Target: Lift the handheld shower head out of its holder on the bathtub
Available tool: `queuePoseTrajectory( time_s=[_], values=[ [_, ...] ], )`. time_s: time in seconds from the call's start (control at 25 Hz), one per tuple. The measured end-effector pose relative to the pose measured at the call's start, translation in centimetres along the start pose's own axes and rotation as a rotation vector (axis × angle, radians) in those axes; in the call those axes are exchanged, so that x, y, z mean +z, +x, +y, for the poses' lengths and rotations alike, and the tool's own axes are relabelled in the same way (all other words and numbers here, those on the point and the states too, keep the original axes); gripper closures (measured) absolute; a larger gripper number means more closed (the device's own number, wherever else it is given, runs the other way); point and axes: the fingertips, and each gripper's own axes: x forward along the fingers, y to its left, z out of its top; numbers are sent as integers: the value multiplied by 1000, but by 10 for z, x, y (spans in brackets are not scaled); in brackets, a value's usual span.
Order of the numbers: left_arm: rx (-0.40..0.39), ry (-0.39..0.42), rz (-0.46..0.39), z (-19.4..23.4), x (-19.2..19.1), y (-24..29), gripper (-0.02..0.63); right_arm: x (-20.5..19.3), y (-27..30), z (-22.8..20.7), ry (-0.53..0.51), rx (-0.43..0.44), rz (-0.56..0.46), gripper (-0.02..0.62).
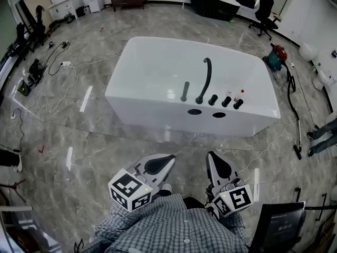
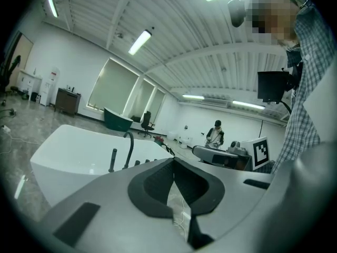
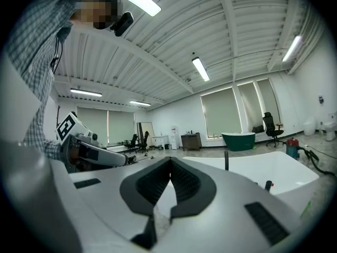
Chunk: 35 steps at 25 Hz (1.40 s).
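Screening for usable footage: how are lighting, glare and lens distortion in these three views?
Head view: evenly lit, strong fisheye bend at the edges, lamp reflections streak the glossy floor and glint on the bathtub. Left gripper view: dark round vignette, ceiling lamp blown out, the near left gripper soft. Right gripper view: same vignette, bright lamp, curved ceiling beams.

Shower head (image 1: 185, 91) tiny, holder (image 1: 184, 99) indistinct.

Left hand-held gripper (image 1: 167, 159), right hand-held gripper (image 1: 212, 156): jaws together, empty.
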Motion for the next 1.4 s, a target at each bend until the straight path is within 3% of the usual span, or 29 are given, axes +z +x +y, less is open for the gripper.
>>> queuePoseTrajectory(
  time_s=[0.56, 0.92, 1.4],
  values=[
    [-5, -32, 10, 31, -1, 11, 597, -7, 26, -8, 2, -17, 32, 580],
    [61, -60, -4, 66, 12, 27, 597, -5, 59, -33, 6, 18, 47, 580],
    [99, -73, -11, 127, 43, 101, 597, -2, 135, -104, 11, 69, 83, 580]
  ],
)
